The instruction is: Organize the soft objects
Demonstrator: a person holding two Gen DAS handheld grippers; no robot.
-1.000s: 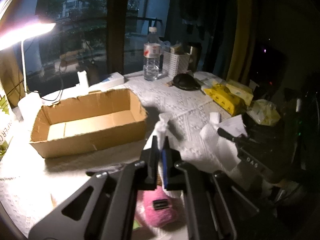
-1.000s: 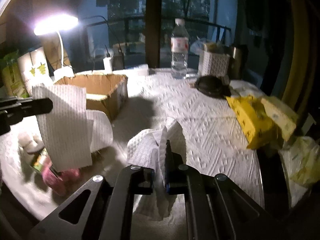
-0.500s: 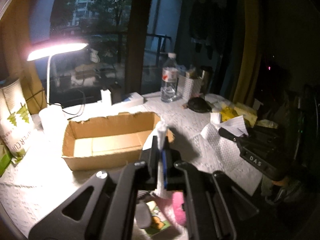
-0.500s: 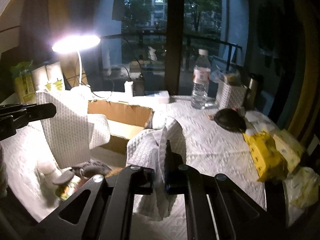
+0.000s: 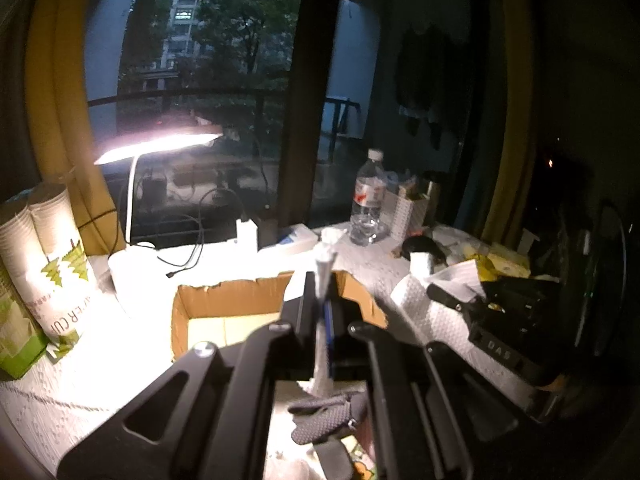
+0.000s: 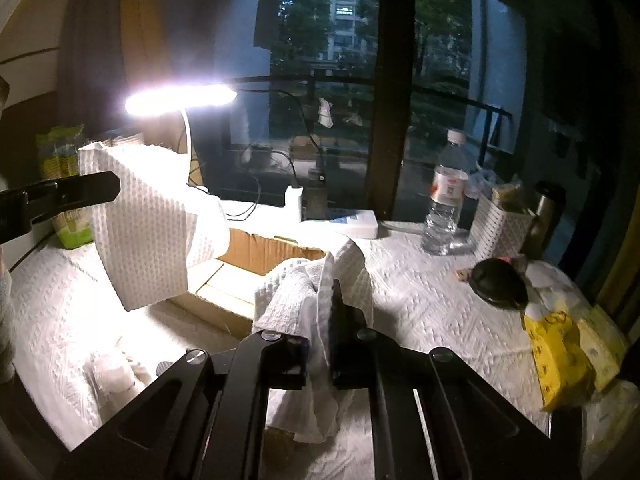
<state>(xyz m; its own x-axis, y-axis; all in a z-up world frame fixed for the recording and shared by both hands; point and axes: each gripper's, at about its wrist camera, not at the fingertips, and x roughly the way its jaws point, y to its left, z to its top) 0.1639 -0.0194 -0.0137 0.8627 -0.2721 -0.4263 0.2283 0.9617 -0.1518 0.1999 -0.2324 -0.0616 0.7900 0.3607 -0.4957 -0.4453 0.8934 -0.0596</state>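
Observation:
A white waffle-textured towel (image 6: 148, 232) hangs in the air, stretched between both grippers above the table. My left gripper (image 5: 322, 300) is shut on one edge of it (image 5: 324, 272); it also shows at the left of the right wrist view (image 6: 80, 194). My right gripper (image 6: 330, 312) is shut on the other, bunched end (image 6: 300, 304), which also shows in the left wrist view (image 5: 432, 312). An open cardboard box (image 5: 224, 312) stands on the table below the towel, its inside bare where visible.
A lit desk lamp (image 6: 180, 98), paper-cup sleeves (image 5: 44, 248), a water bottle (image 6: 444, 200), a white basket (image 6: 500, 228), a dark round object (image 6: 498, 286) and yellow packets (image 6: 560, 356) stand around. A grey glove (image 5: 328, 420) and small items lie under my left gripper.
Both grippers have risen and tilted up with the towel, which now hangs higher over the box. The pink soft item seen below the left gripper is out of view.

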